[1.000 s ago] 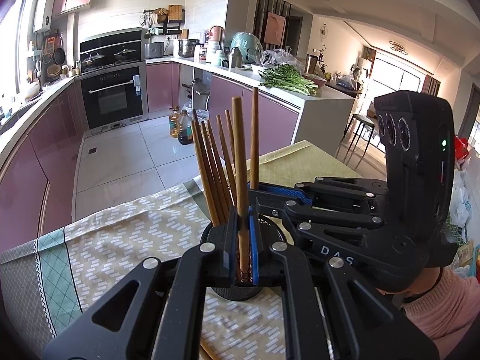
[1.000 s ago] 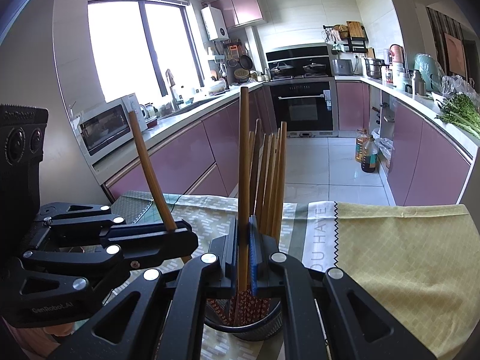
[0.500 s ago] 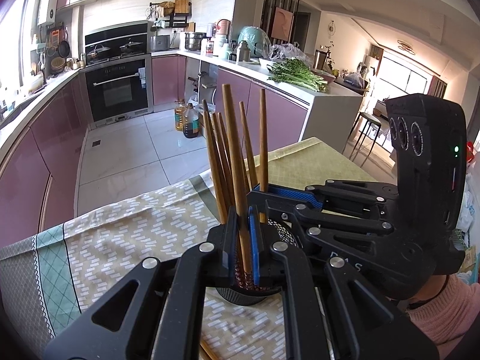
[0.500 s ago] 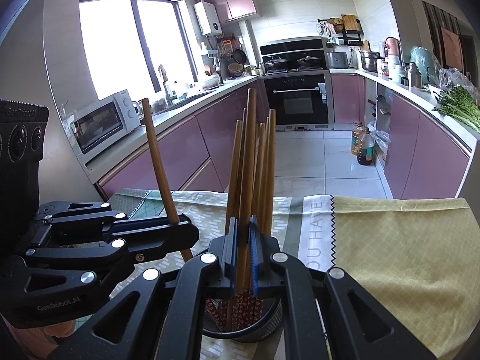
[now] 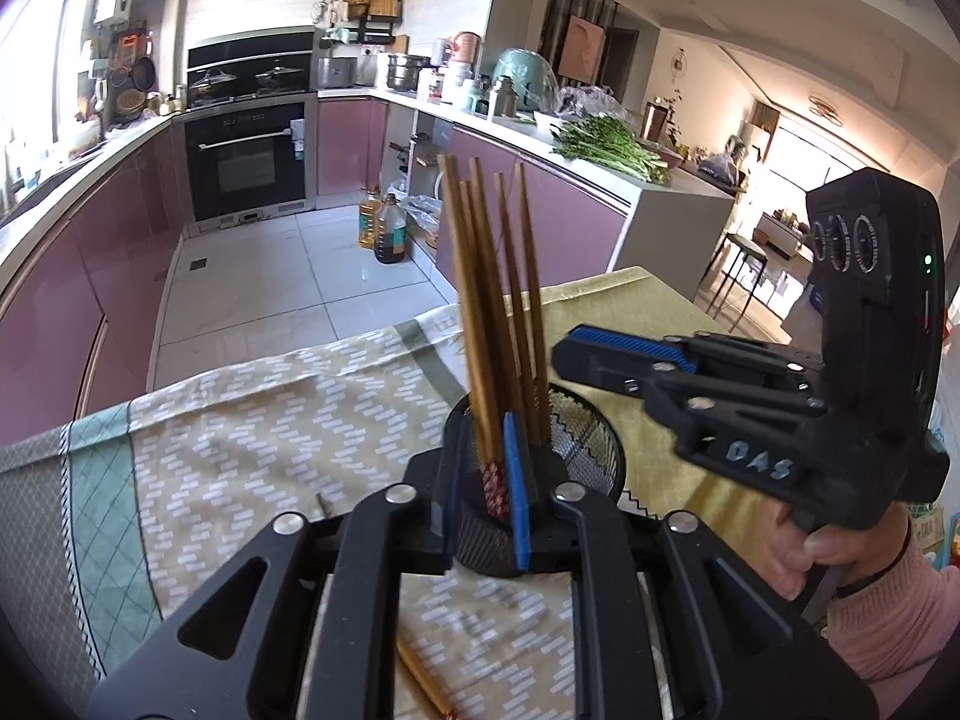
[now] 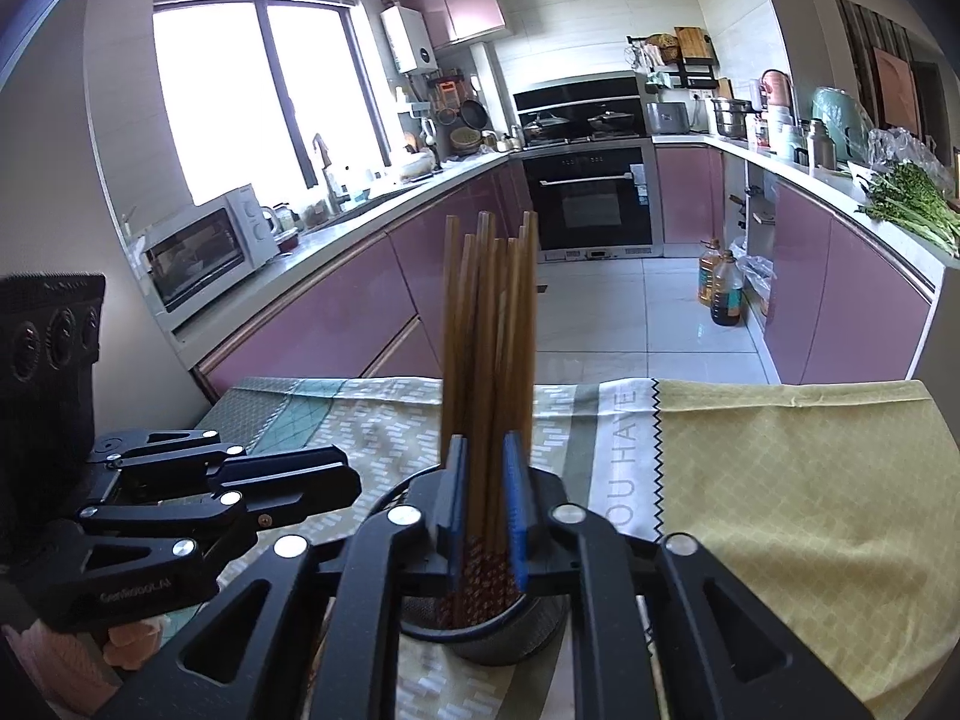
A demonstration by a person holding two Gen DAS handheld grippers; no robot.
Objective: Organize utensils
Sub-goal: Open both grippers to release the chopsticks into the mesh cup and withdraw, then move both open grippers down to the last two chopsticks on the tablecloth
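Both hand-held grippers, left [image 5: 486, 495] and right [image 6: 486, 504], hang narrowly parted around light, stiff, slick chopsticks [image 6: 489, 330] in the mesh holder [image 5: 591, 438]; grip mid-shaft.

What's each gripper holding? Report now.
Left gripper: open, chopsticks standing loose inside it.
Right gripper: open, gripping nothing.

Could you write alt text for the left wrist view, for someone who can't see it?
Brown chopsticks stand upright in a black mesh holder on a patterned tablecloth, seen between the open left gripper fingers. The hand-held right gripper reaches in from the right, another chopstick lies on the cloth, and a pink-cabinet kitchen fills the background.
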